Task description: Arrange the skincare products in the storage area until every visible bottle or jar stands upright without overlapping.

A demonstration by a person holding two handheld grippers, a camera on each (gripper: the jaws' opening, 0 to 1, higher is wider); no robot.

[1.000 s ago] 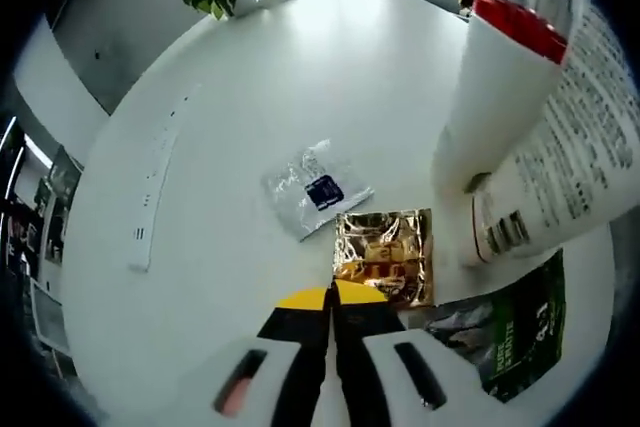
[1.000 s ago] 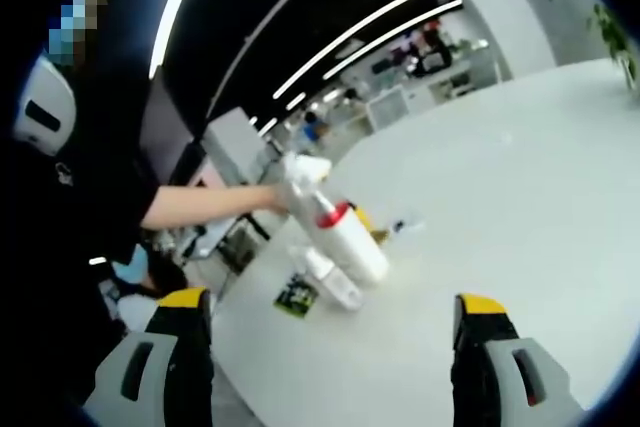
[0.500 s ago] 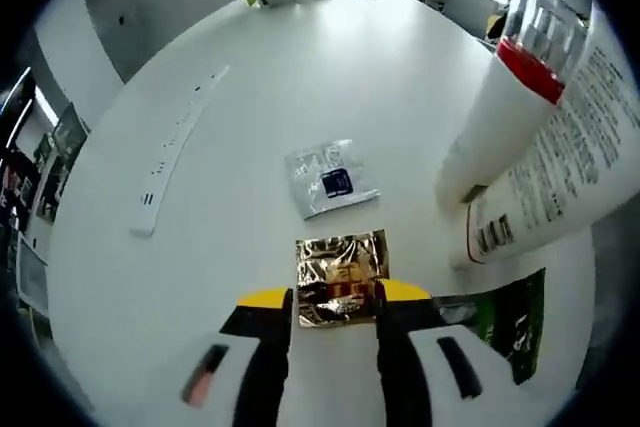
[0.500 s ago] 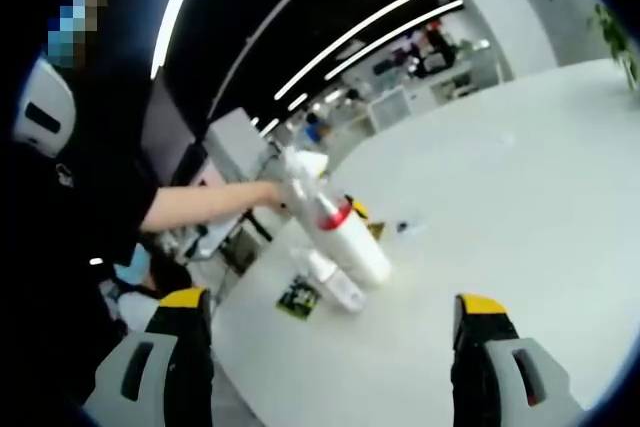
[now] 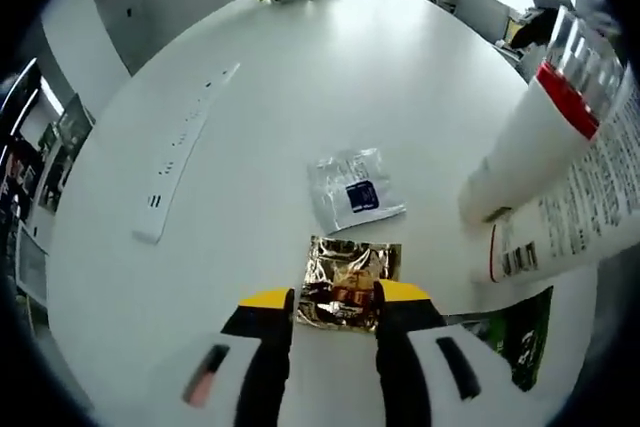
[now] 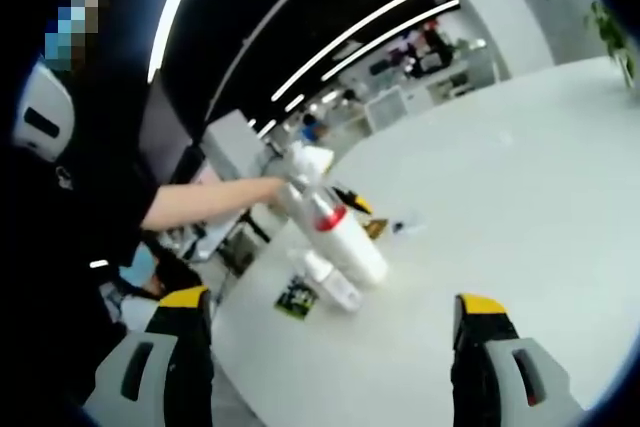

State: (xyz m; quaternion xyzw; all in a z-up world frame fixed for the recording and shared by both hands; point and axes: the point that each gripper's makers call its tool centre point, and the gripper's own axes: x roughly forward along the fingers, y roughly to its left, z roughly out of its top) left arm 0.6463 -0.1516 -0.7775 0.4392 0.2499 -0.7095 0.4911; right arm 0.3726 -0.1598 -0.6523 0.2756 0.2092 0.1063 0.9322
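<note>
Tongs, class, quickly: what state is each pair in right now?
Left tongs: open, jaws on either side of the gold sachet, not clamped on it.
Right tongs: wide open, holding nothing.

Left gripper (image 5: 335, 299) has its jaws slightly parted. Right gripper (image 6: 335, 309) has jaws spread wide. The person's arm (image 6: 205, 202) extends forward, left of it.

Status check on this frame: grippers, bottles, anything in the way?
Left gripper open, jaws astride gold sachet. Right gripper open, empty. Red-banded bottle leaning across printed bottle, neither upright. Silver sachet and green sachet flat nearby.
</note>
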